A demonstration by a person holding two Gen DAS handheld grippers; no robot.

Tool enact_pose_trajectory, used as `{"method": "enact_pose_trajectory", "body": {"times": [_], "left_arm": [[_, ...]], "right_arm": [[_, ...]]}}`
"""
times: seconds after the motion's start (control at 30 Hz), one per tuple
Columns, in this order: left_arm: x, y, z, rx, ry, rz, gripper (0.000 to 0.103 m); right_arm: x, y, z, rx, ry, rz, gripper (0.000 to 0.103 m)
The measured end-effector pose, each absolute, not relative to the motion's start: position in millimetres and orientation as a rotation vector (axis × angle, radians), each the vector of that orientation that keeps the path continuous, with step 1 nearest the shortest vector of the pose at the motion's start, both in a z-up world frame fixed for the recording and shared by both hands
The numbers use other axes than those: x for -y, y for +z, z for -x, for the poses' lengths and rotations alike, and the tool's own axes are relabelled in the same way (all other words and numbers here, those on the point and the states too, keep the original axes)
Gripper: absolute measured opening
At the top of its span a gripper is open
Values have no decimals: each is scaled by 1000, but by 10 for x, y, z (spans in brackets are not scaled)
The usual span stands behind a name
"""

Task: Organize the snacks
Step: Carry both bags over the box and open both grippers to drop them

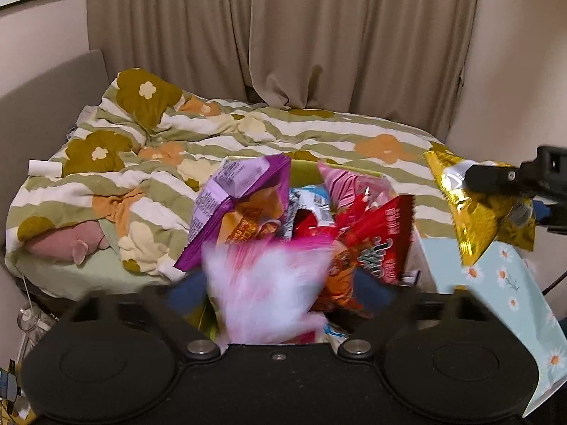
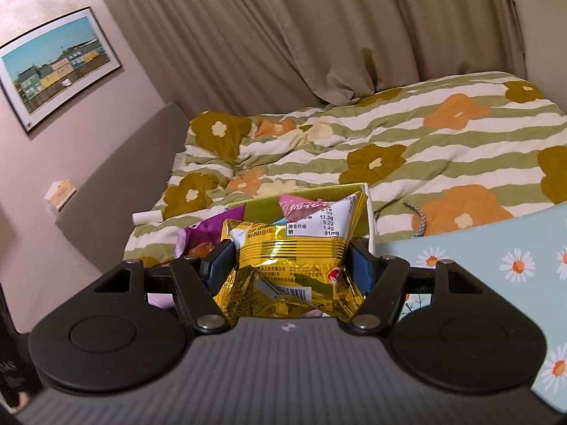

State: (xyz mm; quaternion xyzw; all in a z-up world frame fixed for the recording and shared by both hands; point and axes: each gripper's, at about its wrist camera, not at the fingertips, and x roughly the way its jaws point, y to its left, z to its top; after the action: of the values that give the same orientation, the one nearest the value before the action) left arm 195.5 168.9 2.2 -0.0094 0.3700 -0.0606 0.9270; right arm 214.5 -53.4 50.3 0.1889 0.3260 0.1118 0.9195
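The right gripper (image 2: pixel 288 265) has its jaws clamped on a crinkled gold foil snack packet (image 2: pixel 288 265), the blue pads (image 2: pixel 358 265) pressing in from both sides of the packet's middle. In the left wrist view the same gold foil snack packet (image 1: pixel 476 212) hangs in the air to the right of the heap of snack bags (image 1: pixel 301 219) and above the pale blue lid with white daisies (image 1: pixel 510 279).

The left gripper (image 1: pixel 280 290) has its jaws spread wide, and a blurred pink and white snack bag (image 1: pixel 269 290) lies between them, not squeezed by either blue pad (image 1: pixel 186 292); whether it touches anything below I cannot tell.

The heap sits just beyond that bag: a purple packet (image 1: pixel 230 205) on its left side, a red packet (image 1: pixel 379 233) on its right, a pink striped packet (image 1: pixel 345 184) at its back, an orange one (image 1: pixel 340 283) at its near edge. They seem to stand in a green-lined box (image 2: pixel 319 198).

Behind the heap lies a bed with a green-and-white striped flowered duvet (image 1: pixel 248 134), and beige curtains (image 1: pixel 283 35) hang behind it. A framed picture of coloured houses (image 2: pixel 56 67) hangs on the wall left of the heap.
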Motion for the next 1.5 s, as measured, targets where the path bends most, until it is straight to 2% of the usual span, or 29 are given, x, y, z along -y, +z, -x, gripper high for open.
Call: {"method": "enact_pose_trajectory", "body": {"times": [0.63,0.77,0.83,1.07,1.3,1.5], "left_arm": [[-1930,51,-2069,-772,-195,-16,99],[-1983,42,-2095,-770,-205,-29,99],[-2004,19,-2100,-773,-208,-37,99],[-2034,-45,-2031,-792,-187,-19,99],[-1878,155,-1750,-738,-137,-29,99],[-1626,429,-1410,-667,-107,-15,99]], "right_arm": [[394,267,-2445,-701,89,-364,85],[295,125,-2587,-711,79,-371,90],[240,52,-2619,-715,62,-368,103],[189,-36,-2488,-689,42,-358,103],[307,116,-2251,-663,86,-351,103],[510,475,-1868,-604,116,-299,103]]}}
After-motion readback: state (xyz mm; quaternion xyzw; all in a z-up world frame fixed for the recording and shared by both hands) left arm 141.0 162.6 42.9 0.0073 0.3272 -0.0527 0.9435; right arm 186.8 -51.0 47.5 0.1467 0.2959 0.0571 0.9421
